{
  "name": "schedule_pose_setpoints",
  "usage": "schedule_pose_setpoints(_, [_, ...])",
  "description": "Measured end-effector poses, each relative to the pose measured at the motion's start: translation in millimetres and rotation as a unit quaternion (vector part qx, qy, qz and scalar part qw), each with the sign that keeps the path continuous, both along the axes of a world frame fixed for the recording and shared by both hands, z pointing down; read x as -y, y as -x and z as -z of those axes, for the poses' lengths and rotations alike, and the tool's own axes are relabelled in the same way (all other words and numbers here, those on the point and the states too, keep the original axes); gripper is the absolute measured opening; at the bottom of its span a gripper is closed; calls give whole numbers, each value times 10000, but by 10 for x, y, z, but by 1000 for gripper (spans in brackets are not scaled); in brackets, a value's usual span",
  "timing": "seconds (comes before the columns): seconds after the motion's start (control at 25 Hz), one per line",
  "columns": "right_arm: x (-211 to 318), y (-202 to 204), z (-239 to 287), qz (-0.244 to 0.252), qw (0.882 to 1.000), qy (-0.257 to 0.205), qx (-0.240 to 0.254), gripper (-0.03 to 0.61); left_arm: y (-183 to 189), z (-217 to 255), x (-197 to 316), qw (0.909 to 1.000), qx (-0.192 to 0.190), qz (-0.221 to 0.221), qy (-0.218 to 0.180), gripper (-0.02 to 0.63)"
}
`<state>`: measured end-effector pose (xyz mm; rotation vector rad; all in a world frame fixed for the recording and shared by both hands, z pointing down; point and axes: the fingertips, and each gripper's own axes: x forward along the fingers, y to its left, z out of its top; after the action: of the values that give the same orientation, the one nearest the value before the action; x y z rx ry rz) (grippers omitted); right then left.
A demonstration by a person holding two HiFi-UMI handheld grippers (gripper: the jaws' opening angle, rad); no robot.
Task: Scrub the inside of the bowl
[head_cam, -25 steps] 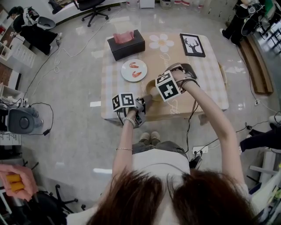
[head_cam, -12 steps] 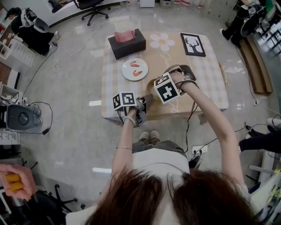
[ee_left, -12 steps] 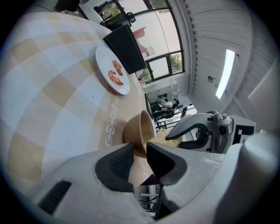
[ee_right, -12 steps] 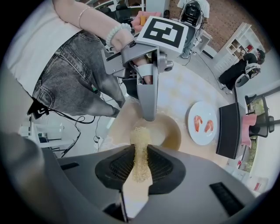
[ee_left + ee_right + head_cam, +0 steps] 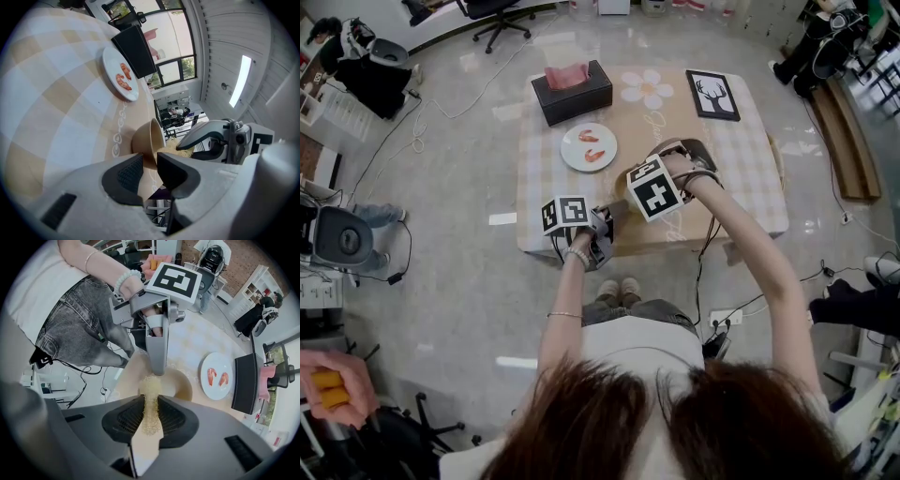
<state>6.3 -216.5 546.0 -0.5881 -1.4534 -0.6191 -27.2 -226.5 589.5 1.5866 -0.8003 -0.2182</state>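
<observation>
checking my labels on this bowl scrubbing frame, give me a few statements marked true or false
1. The right hand-held gripper grips a pale yellow mesh scrubber. True.
2. The left hand-held gripper clamps the tan round bowl by its rim. True.
3. The white round plate is bare. False: two red pieces of food lie on it.
4. The black tissue box stands inside the bowl. False: it stands apart, beyond the plate.

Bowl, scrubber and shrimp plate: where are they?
bowl (image 5: 183,384): right gripper view, its inner wall.
scrubber (image 5: 150,411): right gripper view, middle of its mesh.
plate (image 5: 216,361): right gripper view, bare white part.
</observation>
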Motion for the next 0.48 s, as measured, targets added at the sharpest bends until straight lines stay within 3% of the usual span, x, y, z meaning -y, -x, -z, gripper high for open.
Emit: schedule_pose_setpoints(0.48, [52,149,-38,112,9999,70,93,80,-20,8,-13,9996,-267,-77,-14,101])
